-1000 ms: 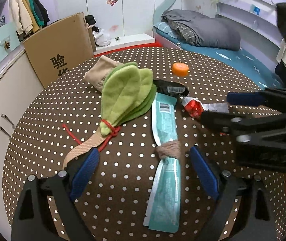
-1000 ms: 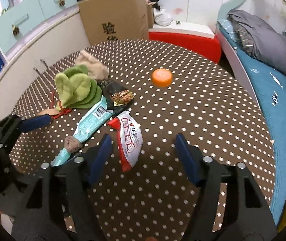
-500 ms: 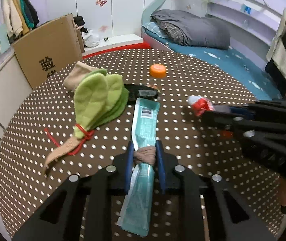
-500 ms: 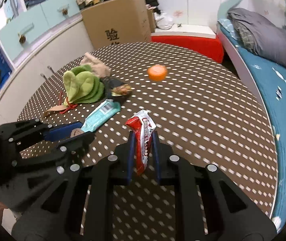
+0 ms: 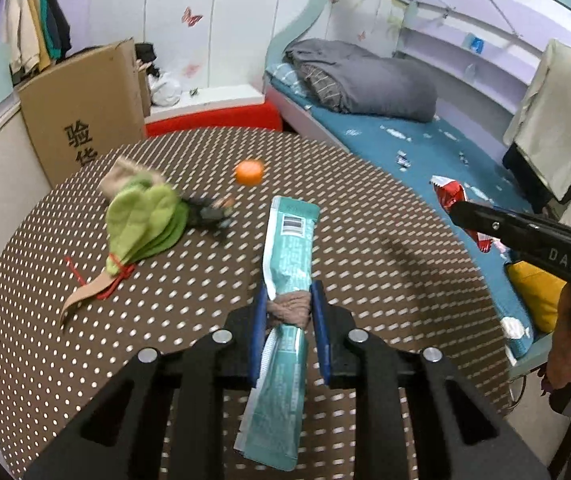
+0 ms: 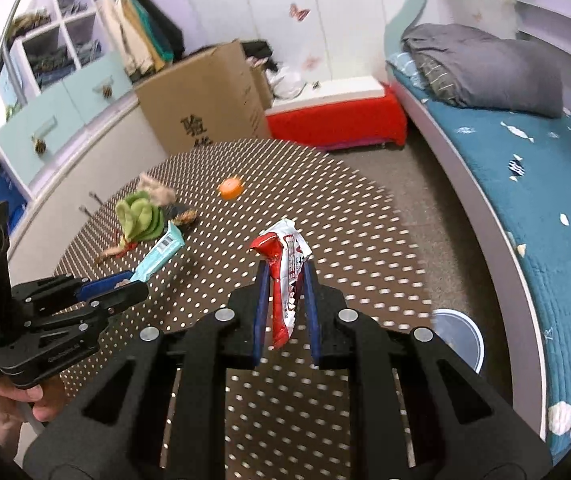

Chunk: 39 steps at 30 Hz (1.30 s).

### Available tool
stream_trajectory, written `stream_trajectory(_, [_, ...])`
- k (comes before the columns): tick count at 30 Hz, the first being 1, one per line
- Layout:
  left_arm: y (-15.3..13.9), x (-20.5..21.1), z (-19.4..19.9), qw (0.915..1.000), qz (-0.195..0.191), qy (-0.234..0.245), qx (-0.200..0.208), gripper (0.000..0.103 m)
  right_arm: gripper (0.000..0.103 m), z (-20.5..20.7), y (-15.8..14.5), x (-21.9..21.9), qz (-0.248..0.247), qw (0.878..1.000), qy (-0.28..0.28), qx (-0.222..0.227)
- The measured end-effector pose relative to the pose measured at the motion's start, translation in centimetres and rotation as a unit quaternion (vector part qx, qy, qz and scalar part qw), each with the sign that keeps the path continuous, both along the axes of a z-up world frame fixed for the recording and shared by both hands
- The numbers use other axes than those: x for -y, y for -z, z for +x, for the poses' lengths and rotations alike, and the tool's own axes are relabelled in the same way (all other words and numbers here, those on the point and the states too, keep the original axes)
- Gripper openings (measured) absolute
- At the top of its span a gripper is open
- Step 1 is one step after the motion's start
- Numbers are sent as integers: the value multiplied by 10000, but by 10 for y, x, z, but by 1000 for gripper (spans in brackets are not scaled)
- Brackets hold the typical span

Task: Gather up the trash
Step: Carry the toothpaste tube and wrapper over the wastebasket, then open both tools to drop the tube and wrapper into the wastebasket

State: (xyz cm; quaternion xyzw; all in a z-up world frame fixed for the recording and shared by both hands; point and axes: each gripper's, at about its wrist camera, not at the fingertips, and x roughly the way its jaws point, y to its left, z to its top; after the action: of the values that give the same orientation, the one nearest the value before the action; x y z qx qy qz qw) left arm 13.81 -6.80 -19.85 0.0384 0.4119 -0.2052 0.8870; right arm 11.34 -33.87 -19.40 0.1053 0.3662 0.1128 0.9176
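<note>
Here, the left gripper (image 5: 288,300) is seen clamped on a teal wrapper (image 5: 287,252) at a brown wad (image 5: 290,307) wrapped around its middle, the wrapper's barcoded end pointing to twelve o'clock above the polka-dot table (image 5: 385,272) and its other end hanging below the blue pads. In the left wrist view the right gripper (image 5: 459,210) is shown at three o'clock, closed on a red snack wrapper (image 5: 447,196), with part of a hand (image 5: 569,344) visible beneath it; a yellow object (image 5: 533,292) on the floor side of the bed is shown only partly here. From the right wrist view the same red-and-white wrapper is seen pinched between that gripper's blue pads and hanging clear of the table, while the left gripper appears at nine o'clock with the teal wrapper projecting from it. Only the right wrist view shows a round blue-rimmed container (image 6: 459,336) at four o'clock beyond the table edge, and cubby shelves (image 6: 57,36) at eleven o'clock. Left on the table, toward eleven o'clock in both views, are a green leaf-shaped cloth (image 5: 145,220) tied with red cord, a beige cloth (image 5: 125,170) behind it, a dark crumpled wrapper (image 5: 209,214) just beside it, blurred in the left wrist view, and an orange cap (image 5: 249,172) standing apart. A cardboard box (image 5: 81,120) is seen beyond the table, and grey bedding (image 5: 365,80) on the bed at one o'clock.
</note>
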Motion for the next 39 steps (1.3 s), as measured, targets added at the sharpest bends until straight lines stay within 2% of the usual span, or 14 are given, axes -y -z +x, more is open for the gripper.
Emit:
stream_trajectory(13, [-53, 90, 3, 9979, -319, 441, 346, 21, 17, -41, -32, 108, 390, 9940, 846, 565])
stream_trajectory(21, [-70, 172, 6, 9923, -557, 1067, 300, 21, 17, -61, -24, 191, 576, 9821, 1698, 573])
stream_trajectory(24, [-64, 200, 10, 9907, -550, 1229, 170, 21, 17, -63, -12, 217, 658, 9779, 1931, 460])
stream_trajectory(30, [-29, 256, 26, 9883, -394, 1406, -438, 21, 17, -55, 25, 255, 885, 9718, 2186, 69])
stream_trajectory(39, [43, 317, 52, 9812, 256, 1488, -1200, 21, 17, -22, 79, 271, 1196, 9664, 2215, -512])
